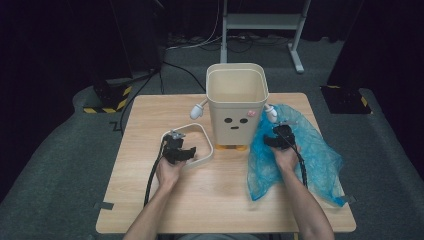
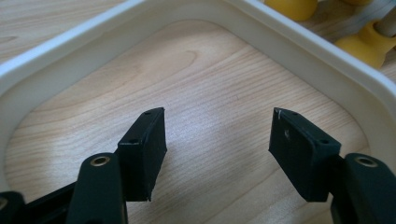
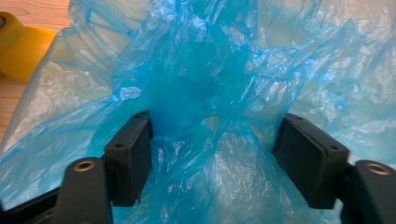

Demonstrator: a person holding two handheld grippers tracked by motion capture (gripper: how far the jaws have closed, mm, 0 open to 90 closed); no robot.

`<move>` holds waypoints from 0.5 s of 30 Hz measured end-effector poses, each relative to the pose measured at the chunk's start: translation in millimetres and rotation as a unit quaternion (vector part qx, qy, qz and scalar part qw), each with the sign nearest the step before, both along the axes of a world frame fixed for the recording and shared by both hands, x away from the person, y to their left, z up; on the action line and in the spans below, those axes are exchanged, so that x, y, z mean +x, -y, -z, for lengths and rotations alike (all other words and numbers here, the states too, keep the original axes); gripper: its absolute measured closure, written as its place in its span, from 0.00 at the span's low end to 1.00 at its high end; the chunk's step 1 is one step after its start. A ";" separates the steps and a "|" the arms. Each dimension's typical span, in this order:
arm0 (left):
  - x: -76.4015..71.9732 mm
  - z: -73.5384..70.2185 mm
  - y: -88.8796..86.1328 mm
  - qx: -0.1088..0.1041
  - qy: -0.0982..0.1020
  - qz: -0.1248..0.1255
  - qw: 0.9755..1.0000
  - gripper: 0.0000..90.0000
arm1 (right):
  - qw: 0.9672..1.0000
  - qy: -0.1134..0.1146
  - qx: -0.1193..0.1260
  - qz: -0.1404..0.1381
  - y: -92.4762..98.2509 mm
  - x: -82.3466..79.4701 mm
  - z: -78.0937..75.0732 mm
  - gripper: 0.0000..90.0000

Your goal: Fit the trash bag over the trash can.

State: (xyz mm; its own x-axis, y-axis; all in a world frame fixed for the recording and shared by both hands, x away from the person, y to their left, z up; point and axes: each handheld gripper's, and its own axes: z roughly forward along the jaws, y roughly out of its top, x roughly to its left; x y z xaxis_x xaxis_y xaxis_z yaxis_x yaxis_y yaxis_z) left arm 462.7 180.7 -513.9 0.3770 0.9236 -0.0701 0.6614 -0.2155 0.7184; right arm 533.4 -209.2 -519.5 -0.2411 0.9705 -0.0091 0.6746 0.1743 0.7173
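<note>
The left claw (image 1: 179,150) hangs wide apart inside the cream ring (image 1: 206,145), over bare wood, gripping nothing. The right claw (image 1: 280,137) sits spread over the blue plastic bag (image 1: 315,155), a fold bunched between its 2 jaws, not yet pinched. The bag lies crumpled on the surface (image 1: 220,200), right of the bin (image 1: 236,102).

You see a translucent blue bag (image 1: 300,155) and a cream bin (image 1: 236,102) with yellow feet (image 1: 231,147). Your cream ring (image 1: 199,145) lies on the light wood-grain table (image 1: 220,195).
</note>
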 end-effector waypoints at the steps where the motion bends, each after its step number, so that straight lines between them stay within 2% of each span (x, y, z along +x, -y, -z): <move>1: -0.1 1.6 0.9 -0.001 -0.002 0.000 1.000 0.40 | 1.000 0.002 -0.001 0.000 0.6 -0.8 -0.1 0.41; 6: -0.8 5.6 0.8 -0.005 -0.001 -0.004 1.000 0.41 | 1.000 0.016 0.001 -0.011 2.9 -6.3 0.2 0.64; 9: -0.9 6.3 1.8 0.004 0.003 -0.003 1.000 0.41 | 1.000 0.016 0.001 -0.020 4.0 -7.6 -0.2 0.76; 10: -0.9 6.3 1.8 0.004 0.003 -0.003 1.000 0.41 | 1.000 0.016 0.001 -0.020 4.0 -7.6 -0.2 0.76; 11: -0.9 6.8 2.4 0.010 0.008 -0.002 1.000 0.41 | 1.000 0.017 -0.002 -0.022 4.2 -8.0 -0.4 0.84; 15: -1.2 7.3 3.0 0.012 0.010 -0.002 1.000 0.41 | 1.000 0.016 -0.005 -0.026 4.1 -8.9 -0.8 0.94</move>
State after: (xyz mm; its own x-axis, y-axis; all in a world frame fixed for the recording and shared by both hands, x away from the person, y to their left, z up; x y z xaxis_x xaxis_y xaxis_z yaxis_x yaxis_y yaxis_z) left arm 461.5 177.7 -521.2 0.3750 0.9262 -0.0404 0.6484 -0.2308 0.7255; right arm 524.5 -213.3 -518.7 -0.2899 0.9566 -0.0278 0.6406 0.2156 0.7370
